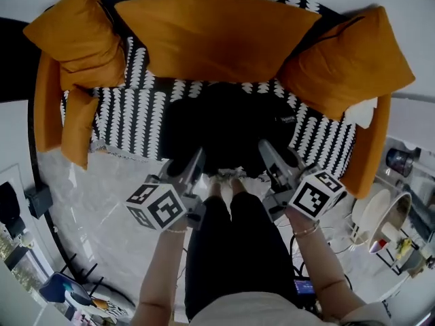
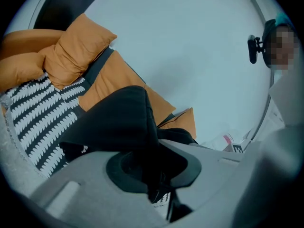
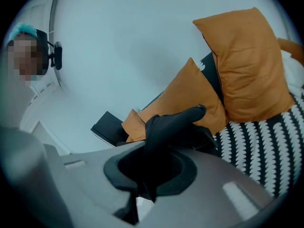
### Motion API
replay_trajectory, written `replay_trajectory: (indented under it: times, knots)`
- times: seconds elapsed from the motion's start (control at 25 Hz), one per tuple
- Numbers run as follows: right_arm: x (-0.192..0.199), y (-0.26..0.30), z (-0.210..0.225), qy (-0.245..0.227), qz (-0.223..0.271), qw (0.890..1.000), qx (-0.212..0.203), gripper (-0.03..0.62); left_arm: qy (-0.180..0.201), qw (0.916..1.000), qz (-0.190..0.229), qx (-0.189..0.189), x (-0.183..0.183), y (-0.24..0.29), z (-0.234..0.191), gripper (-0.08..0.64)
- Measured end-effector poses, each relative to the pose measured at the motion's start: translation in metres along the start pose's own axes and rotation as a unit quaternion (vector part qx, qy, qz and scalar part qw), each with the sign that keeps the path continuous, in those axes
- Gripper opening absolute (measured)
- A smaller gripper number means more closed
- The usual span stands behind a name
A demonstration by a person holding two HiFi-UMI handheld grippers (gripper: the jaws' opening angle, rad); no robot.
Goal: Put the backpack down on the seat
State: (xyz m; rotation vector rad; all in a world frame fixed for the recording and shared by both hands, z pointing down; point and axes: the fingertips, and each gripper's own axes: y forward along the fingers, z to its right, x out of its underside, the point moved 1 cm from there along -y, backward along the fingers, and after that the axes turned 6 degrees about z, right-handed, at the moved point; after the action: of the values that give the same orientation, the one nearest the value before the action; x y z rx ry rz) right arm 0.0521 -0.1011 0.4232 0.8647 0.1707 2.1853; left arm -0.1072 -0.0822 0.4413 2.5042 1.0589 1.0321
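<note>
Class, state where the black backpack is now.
Head view, centre: the backpack lies over the patterned seat, in front of the long orange cushion, its near edge gripped by left gripper and right gripper.

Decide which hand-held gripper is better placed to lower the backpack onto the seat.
Neither clearly: left hand-held gripper and right hand-held gripper each pinch the black backpack at its near edge, over the patterned seat. Probably lower with both together.
</note>
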Motion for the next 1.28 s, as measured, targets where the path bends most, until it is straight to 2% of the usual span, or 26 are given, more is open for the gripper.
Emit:
replay_trajectory:
  times: [0.4,0.56,0.64,0.8,1.08,1.16,1.28]
  knots:
    - [0.015,0.036,0.043,0.006,0.001,1.0,0.011,0.049,0.029,0.9994,-0.011,-0.016,0.02,0.053,-0.028,0.061]
    - [0.026,0.05,0.069,-0.006,-0.005,0.999,0.034,0.049,0.06,0.9963,-0.015,-0.059,0.028,0.062,-0.061,0.063]
    - [0.037,0.053,0.079,-0.002,-0.004,0.999,0.041,0.049,0.062,0.9943,-0.016,-0.085,0.036,0.063,-0.078,0.063]
    - [0.044,0.061,0.082,0.008,0.014,0.999,0.034,0.051,0.059,0.9932,-0.004,-0.101,0.039,0.066,-0.093,0.063]
    - [0.049,0.078,0.094,-0.021,0.022,0.998,0.052,0.09,0.099,0.9875,-0.001,-0.123,0.037,0.089,-0.103,0.071]
    - [0.054,0.079,0.099,-0.04,0.017,0.997,0.071,0.098,0.115,0.9849,-0.002,-0.129,0.039,0.091,-0.101,0.075]
    - [0.057,0.078,0.107,-0.07,0.009,0.991,0.11,0.152,0.128,0.9818,0.002,-0.14,0.043,0.092,-0.1,0.083]
